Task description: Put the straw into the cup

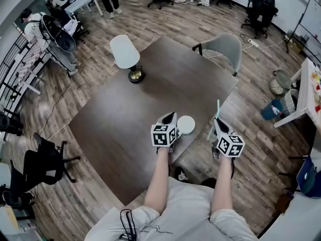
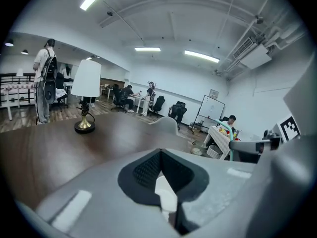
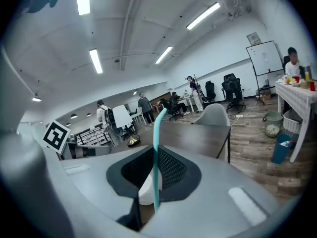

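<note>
A white cup (image 1: 186, 124) stands near the front right edge of the dark table (image 1: 150, 84). My left gripper (image 1: 169, 117) is right beside the cup on its left; its jaws are shut, and whether it touches the cup I cannot tell. In the left gripper view the left gripper (image 2: 166, 195) has its dark pads drawn together. My right gripper (image 1: 218, 120) hovers right of the cup, past the table edge, shut on a teal straw (image 1: 217, 109). That straw (image 3: 157, 143) stands upright between the pads of the right gripper (image 3: 154, 195).
A white-shaded lamp (image 1: 125, 54) on a brass base stands at the table's far left side. A grey chair (image 1: 223, 46) sits at the far right corner. People and office chairs are farther off around the room. Wood floor lies beneath my right gripper.
</note>
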The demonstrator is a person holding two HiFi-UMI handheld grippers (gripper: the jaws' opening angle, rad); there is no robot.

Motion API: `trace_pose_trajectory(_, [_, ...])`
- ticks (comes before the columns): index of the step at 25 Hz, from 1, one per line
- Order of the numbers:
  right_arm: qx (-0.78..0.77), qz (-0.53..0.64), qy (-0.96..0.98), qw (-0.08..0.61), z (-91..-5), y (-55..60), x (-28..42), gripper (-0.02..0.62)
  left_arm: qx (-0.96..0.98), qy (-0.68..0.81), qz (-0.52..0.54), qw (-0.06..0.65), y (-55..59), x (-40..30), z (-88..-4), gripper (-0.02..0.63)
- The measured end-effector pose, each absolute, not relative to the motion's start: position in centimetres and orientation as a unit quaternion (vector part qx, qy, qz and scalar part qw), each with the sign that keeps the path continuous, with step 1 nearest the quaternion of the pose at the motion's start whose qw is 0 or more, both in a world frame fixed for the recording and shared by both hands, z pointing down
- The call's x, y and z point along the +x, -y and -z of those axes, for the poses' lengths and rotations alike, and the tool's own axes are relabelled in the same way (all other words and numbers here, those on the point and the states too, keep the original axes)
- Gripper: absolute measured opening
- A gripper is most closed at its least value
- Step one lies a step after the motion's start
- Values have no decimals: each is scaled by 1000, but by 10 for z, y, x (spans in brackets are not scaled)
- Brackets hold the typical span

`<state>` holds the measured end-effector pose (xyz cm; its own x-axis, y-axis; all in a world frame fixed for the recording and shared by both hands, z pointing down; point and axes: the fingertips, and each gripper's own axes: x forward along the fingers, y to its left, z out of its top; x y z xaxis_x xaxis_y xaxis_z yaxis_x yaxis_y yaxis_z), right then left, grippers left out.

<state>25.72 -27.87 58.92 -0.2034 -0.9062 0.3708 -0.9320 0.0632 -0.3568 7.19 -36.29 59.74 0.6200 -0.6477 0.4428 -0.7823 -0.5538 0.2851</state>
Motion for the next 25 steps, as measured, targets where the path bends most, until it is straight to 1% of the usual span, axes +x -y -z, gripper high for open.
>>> trace_pose_trajectory(5, [594, -264, 760, 23, -591, 298, 230, 54, 860, 426, -141, 242, 350, 52, -603, 2])
trace_pose_trajectory(9, [555, -264, 789, 4, -586, 318, 204, 52, 853, 438, -150, 243, 341, 37, -607, 2])
trace_pose_trajectory(16, [494, -266, 827, 15, -573, 366, 163, 53, 845, 454, -169, 226, 337, 25, -597, 2])
trace_pose_trajectory(22, [467, -244, 850, 16, -559, 378, 128, 52, 851, 442, -188, 211, 336, 23, -596, 2])
trace_pose_trajectory(25, [463, -237, 854, 24, -566, 378, 120, 52, 853, 436, -198, 209, 333, 26, -603, 2])
